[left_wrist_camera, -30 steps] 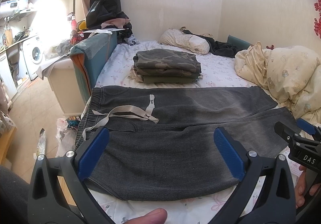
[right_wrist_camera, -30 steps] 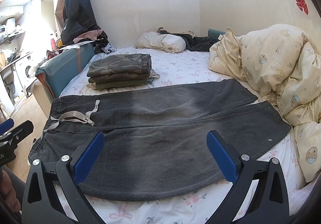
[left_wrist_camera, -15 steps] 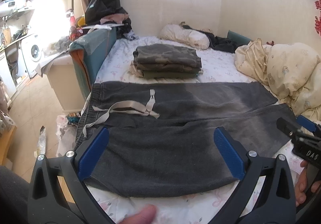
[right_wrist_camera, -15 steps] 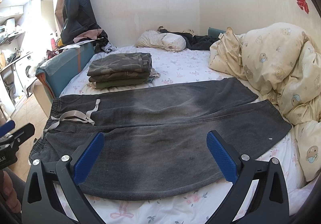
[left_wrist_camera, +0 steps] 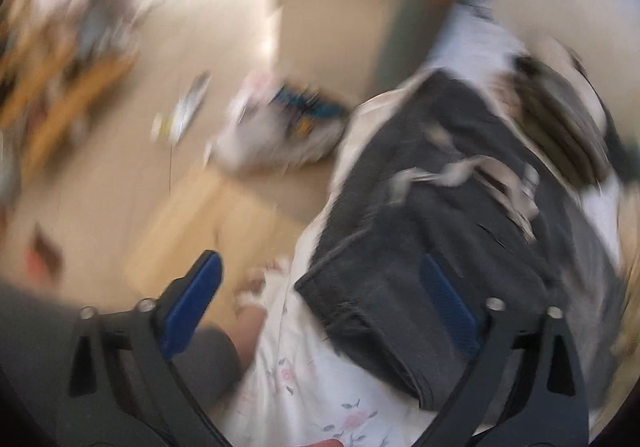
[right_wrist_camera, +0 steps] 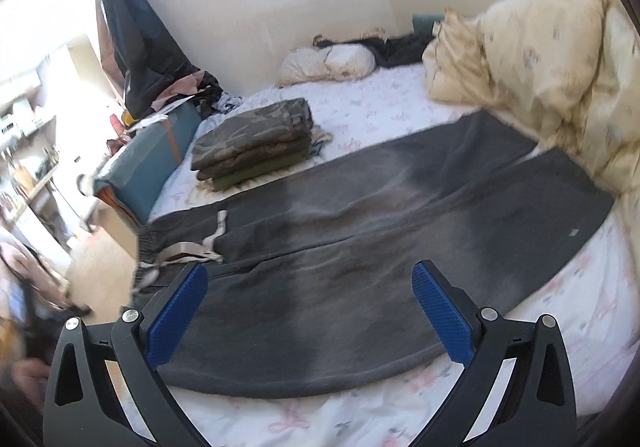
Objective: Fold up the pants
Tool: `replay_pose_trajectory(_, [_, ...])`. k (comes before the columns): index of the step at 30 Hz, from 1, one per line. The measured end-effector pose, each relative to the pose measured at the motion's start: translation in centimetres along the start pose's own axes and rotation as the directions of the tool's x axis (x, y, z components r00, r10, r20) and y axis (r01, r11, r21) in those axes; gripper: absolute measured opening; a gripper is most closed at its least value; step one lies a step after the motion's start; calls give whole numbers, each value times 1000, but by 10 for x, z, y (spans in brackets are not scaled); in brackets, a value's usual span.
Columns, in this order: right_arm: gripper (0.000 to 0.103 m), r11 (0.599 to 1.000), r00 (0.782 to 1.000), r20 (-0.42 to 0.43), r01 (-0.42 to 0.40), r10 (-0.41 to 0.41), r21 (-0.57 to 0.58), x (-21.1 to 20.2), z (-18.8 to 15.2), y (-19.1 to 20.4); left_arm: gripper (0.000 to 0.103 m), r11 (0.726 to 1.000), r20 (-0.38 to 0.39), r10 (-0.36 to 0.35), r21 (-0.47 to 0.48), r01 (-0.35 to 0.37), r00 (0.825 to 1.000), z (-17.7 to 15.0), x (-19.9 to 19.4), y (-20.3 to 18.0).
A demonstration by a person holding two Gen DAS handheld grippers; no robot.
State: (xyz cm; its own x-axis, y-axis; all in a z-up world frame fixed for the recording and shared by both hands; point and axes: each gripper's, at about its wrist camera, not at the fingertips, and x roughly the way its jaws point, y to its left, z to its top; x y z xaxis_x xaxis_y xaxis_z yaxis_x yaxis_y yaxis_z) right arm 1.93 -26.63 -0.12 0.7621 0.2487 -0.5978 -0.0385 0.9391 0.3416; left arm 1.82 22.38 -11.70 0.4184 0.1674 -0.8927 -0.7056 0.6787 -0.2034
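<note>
pants (right_wrist_camera: 360, 247) lie flat on bed (right_wrist_camera: 560, 327) | left gripper (left_wrist_camera: 320, 307) spread wide, empty | right gripper (right_wrist_camera: 308, 311) spread wide, empty

Left wrist view motion-blurred; floor clutter (left_wrist_camera: 280, 127) unidentifiable.

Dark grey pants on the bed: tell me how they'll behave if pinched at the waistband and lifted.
The dark grey pants lie flat and creased on the bed, so probably floppy; they would drape. The long legs would likely trail. The loose drawstring may dangle.
</note>
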Motion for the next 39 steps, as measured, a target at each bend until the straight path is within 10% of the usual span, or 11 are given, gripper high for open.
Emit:
replay_pose_trajectory(10, [103,998,998,-28,-53,53,27,1,-1,-1,57,984,-204,-111,-157,79,973,-41,77,-12])
replay_pose_trajectory(15, [103,999,999,-24,-31,32,28,3,0,-6,24,996,-106,-73,-55,68,992,-39,51,-28])
replay_pose_trajectory(22, [103,999,999,-34,-38,39,34,7,3,-7,16,981,70,-128,155,116,989,-28,-24,-61])
replay_pose_trajectory(29, [103,995,993,-98,-55,62,80,22,-3,-20,11,991,-22,-34,128,36,999,-19,-2,-60])
replay_pose_trajectory(39, [103,874,905,-416,270,-87,405,87,-65,-124,11,974,111,-66,225,40,992,-28,-27,-88])
